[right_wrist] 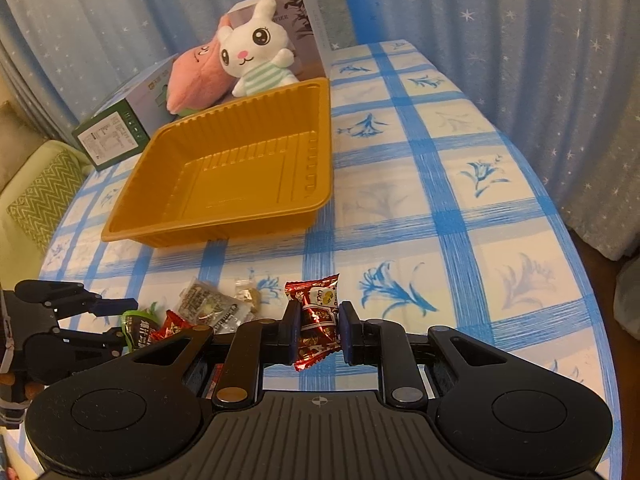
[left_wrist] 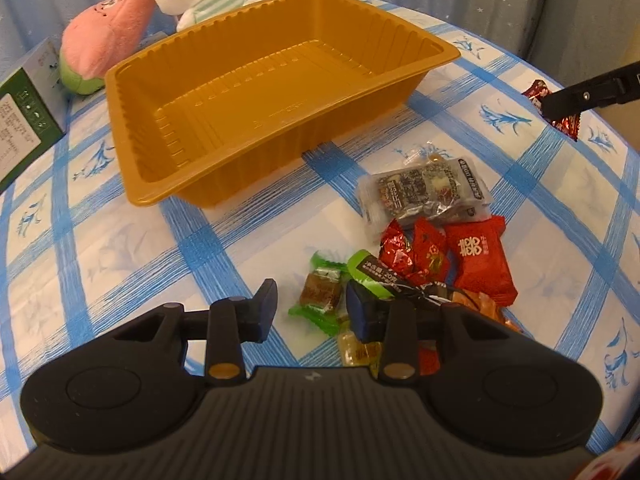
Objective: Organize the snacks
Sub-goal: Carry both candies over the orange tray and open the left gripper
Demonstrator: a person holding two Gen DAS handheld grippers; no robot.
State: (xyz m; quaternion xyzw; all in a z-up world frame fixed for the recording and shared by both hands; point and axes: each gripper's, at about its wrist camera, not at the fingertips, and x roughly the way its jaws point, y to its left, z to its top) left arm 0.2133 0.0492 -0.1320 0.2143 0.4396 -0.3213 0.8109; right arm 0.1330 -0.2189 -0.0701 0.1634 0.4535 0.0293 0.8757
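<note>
Snacks: a small heap of wrapped sweets and packets is lying on the blue checked tablecloth, near the front edge, to the near right of the tray.
Handling: these are judged to be light, soft and crinkly; the foil and film wrappers are likely slipping under a loose pinch, and the contents may be crushing under a hard one.
Where to hold: the body of each piece, across its narrow width, is looking safer than a twisted or sealed end.
Green-wrapped sweet: it is lying between the open fingers of the left tongs, untouched.
Left tongs: they are hovering over the near side of the heap, jaws partly apart and holding nothing.
Right tongs: they are pinching tight on a red foil sweet, which is sticking up and down past the pads, clear of the cloth as far as can be judged.
Tray: a ribbed golden plastic tray is standing at the far left of the heap, holding nothing.
Far end: a white plush rabbit, a pink plush and two cartons are sitting behind the tray.
</note>
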